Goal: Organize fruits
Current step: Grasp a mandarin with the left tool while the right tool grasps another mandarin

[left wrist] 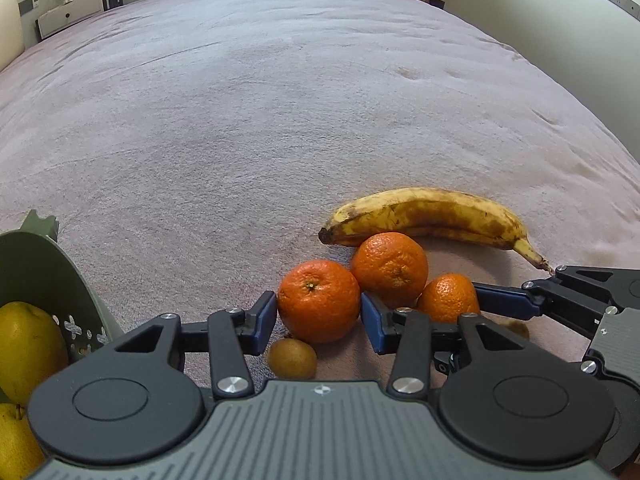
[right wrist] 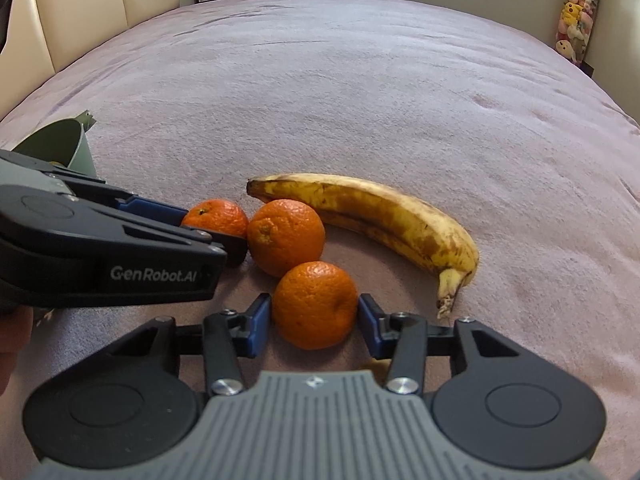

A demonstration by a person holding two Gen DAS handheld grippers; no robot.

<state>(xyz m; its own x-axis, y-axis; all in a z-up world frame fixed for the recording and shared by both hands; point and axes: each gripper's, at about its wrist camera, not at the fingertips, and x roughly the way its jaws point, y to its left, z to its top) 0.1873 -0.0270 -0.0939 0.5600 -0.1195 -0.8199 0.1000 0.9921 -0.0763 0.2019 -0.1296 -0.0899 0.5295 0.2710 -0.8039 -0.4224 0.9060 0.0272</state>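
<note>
Three mandarins, a spotted banana (left wrist: 436, 216) and a kiwi (left wrist: 292, 358) lie on a pink bedspread. My left gripper (left wrist: 319, 316) has its blue pads touching both sides of the left mandarin (left wrist: 319, 300), which rests on the bed. My right gripper (right wrist: 315, 316) likewise closes around the right mandarin (right wrist: 315, 304), also seen in the left wrist view (left wrist: 448, 296). The middle mandarin (left wrist: 390, 268) sits between them, against the banana (right wrist: 380, 216). A second kiwi (left wrist: 518, 326) peeks out behind the right gripper's fingers (left wrist: 504, 300).
A green colander basket (left wrist: 60, 280) stands at the left with yellow pears (left wrist: 28, 344) inside; its rim also shows in the right wrist view (right wrist: 72, 140). The bedspread (left wrist: 280, 100) stretches far behind the fruit. Plush toys (right wrist: 576, 12) hang in the far corner.
</note>
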